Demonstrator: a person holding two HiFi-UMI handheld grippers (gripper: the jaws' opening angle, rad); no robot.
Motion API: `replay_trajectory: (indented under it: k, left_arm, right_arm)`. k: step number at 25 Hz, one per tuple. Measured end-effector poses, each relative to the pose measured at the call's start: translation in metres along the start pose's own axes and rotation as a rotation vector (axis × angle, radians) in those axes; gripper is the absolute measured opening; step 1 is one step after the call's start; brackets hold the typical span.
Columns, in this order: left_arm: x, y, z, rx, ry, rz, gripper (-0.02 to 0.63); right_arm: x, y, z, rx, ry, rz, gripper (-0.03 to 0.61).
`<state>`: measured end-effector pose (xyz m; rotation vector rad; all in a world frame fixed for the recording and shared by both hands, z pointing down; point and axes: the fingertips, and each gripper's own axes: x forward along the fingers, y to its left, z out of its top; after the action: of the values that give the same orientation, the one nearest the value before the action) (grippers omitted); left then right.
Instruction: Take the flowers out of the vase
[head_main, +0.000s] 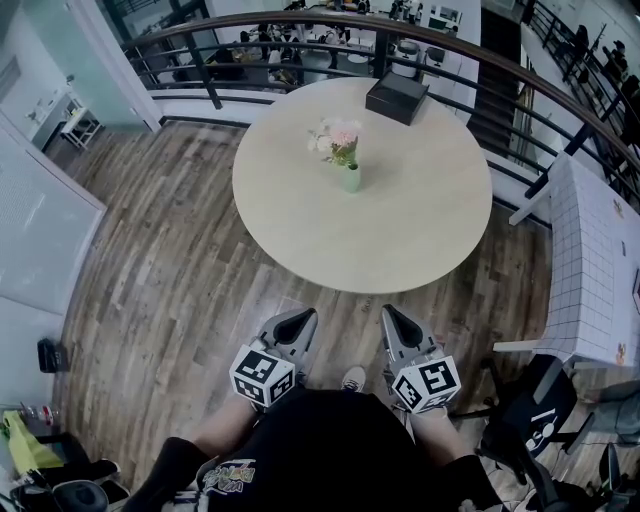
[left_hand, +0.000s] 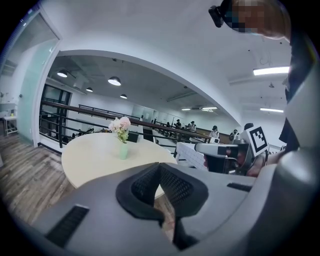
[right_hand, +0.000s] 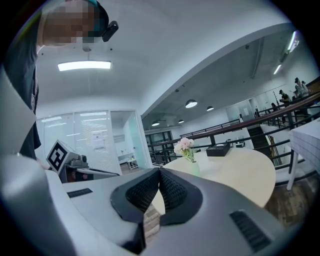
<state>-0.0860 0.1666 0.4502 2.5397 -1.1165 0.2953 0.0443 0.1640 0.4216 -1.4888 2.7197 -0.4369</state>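
A small pale-green vase (head_main: 351, 179) stands upright near the middle of the round table (head_main: 420, 230), holding pink and white flowers (head_main: 336, 139). The vase (left_hand: 123, 150) with its flowers (left_hand: 120, 125) shows far off in the left gripper view, and the flowers (right_hand: 184, 146) likewise in the right gripper view. My left gripper (head_main: 296, 324) and right gripper (head_main: 398, 322) hang side by side over the floor, short of the table's near edge. Both are shut with nothing between the pads, as the left gripper (left_hand: 159, 167) and right gripper (right_hand: 159, 173) show in their own views.
A black box (head_main: 397, 97) lies at the table's far edge. A curved dark railing (head_main: 300, 25) runs behind the table. A white gridded table (head_main: 590, 270) and a black chair (head_main: 530, 420) stand at the right. Wooden floor (head_main: 170, 260) lies to the left.
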Motion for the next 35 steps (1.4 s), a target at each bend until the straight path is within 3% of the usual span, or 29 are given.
replay_trajectory:
  k: [21,35]
  left_arm:
    - [0.029,-0.033,0.010,0.012,-0.021,0.079,0.006]
    - [0.081,0.026,0.033,0.013,-0.010,0.041,0.006]
  right_arm:
    - [-0.022,-0.047,0.022,-0.017,-0.027,0.043,0.021]
    - [0.029,-0.077,0.034,-0.002,-0.030,-0.035,0.021]
